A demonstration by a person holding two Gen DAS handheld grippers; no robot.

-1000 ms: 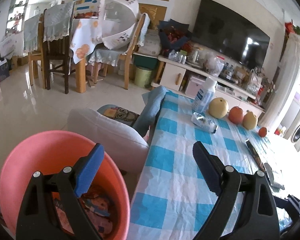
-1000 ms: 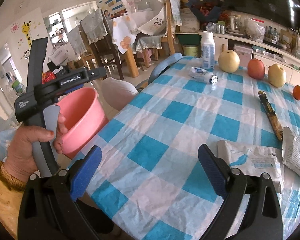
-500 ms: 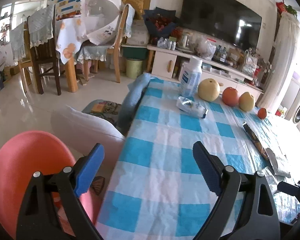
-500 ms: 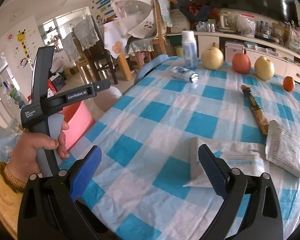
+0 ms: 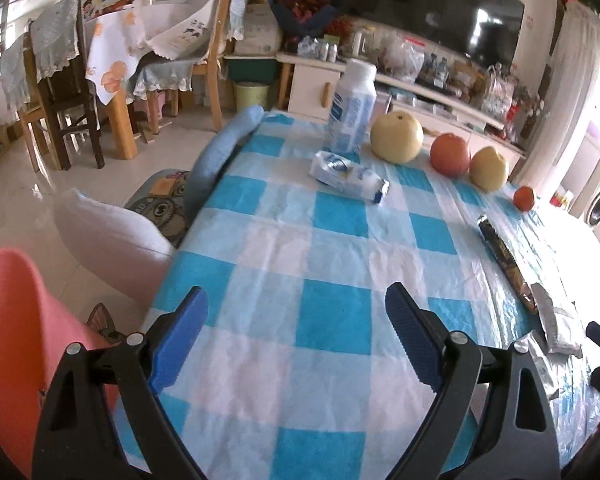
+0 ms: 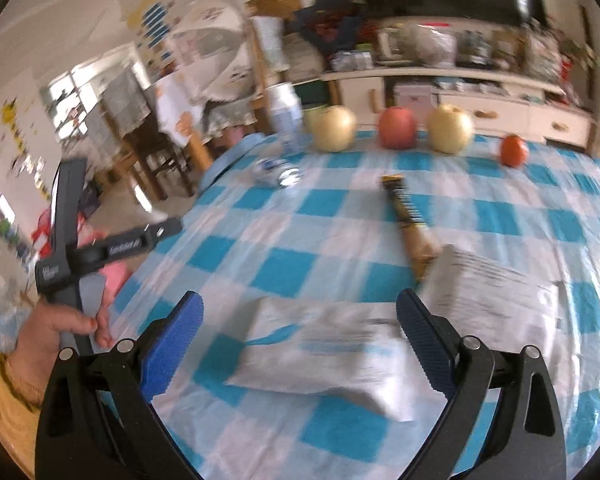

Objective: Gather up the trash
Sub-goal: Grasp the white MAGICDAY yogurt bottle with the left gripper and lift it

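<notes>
My left gripper (image 5: 296, 340) is open and empty above the near left part of the blue-checked tablecloth (image 5: 332, 240). A pink bin (image 5: 8, 320) stands on the floor at its left. My right gripper (image 6: 300, 340) is open and empty, just over a flat white wrapper (image 6: 320, 352). A second white packet (image 6: 496, 292) and a long brown-and-yellow wrapper (image 6: 410, 224) lie beyond it. A crumpled white-and-blue wrapper (image 5: 348, 176) lies near the far end of the table. The brown wrapper (image 5: 504, 256) also shows in the left wrist view.
A white bottle (image 5: 352, 108), two yellow pears (image 5: 398, 138), a red apple (image 5: 450, 154) and a small orange fruit (image 5: 525, 197) line the table's far edge. A white cushion (image 5: 112, 236) sits left of the table. Dining chairs, a TV cabinet stand behind.
Both grippers moved forward and right over the table. The pink bin slid to the left edge of the left view. The white wrapper now lies between my right gripper's fingers.
</notes>
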